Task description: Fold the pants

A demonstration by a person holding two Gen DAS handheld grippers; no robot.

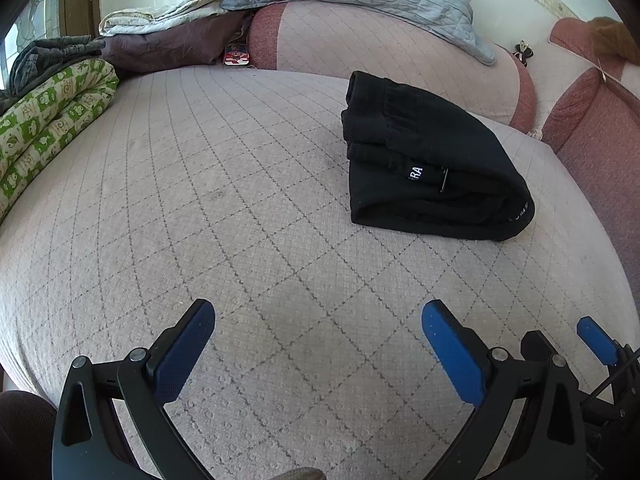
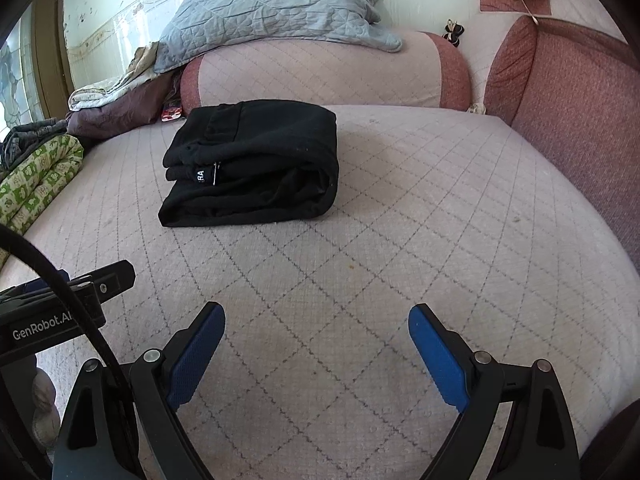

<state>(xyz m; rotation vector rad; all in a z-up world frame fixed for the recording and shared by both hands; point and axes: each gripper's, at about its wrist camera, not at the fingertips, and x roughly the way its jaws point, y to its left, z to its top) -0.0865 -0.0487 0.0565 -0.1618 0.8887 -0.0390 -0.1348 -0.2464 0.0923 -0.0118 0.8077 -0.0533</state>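
Lying folded into a compact bundle, the black pants (image 1: pixel 432 160) rest on the quilted cushion (image 1: pixel 240 200), ahead of the left gripper (image 1: pixel 318 344) and right gripper (image 2: pixel 316 344), both spread apart and empty.

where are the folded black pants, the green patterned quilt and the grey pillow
folded black pants (image 2: pixel 260 160), right wrist view, on the top layer near its middle
green patterned quilt (image 1: pixel 48 120), left wrist view, on the rolled bulk at the left edge
grey pillow (image 2: pixel 272 8), right wrist view, on its quilted face

Folded black pants (image 1: pixel 432 160) on quilted cushion (image 1: pixel 240 200), left tongs (image 1: pixel 320 320) spread wide
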